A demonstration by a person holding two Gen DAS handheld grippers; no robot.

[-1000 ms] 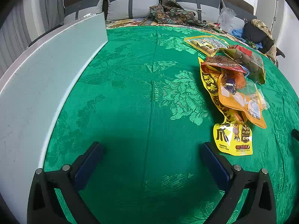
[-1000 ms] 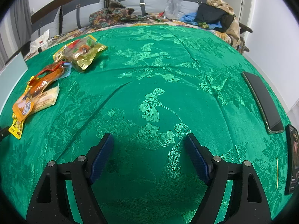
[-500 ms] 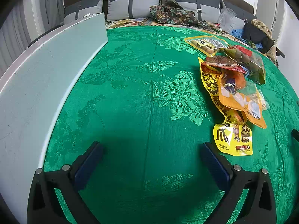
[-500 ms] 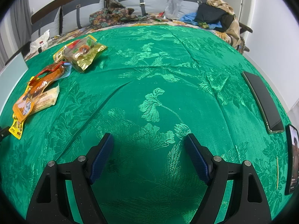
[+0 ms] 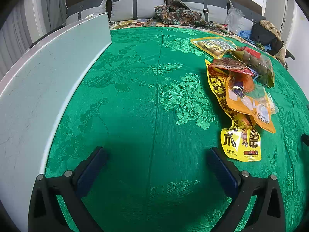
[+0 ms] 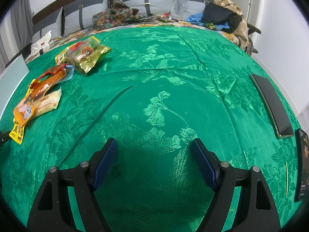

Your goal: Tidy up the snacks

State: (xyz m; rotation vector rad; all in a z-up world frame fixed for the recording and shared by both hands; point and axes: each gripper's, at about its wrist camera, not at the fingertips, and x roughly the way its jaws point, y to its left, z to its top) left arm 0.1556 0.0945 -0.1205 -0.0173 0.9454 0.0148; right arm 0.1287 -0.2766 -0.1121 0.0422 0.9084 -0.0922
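Note:
Several snack packets lie in a loose pile on the green patterned tablecloth (image 5: 135, 96). In the left wrist view a long yellow packet (image 5: 239, 143) lies nearest, with an orange packet (image 5: 249, 104) on it, a red one (image 5: 229, 65) behind, and a gold bag (image 5: 256, 65) and yellow packet (image 5: 212, 45) farther back. My left gripper (image 5: 156, 162) is open and empty, left of the pile. In the right wrist view the pile (image 6: 38, 94) lies at far left with the gold bag (image 6: 87, 56) behind. My right gripper (image 6: 153, 154) is open and empty over bare cloth.
A pale grey upright panel (image 5: 38, 89) runs along the table's left edge. Two dark phones (image 6: 272, 104) (image 6: 302, 164) and a thin stick (image 6: 287, 179) lie at the right edge. A sofa with cushions, clothes and bags (image 6: 222, 15) stands behind the table.

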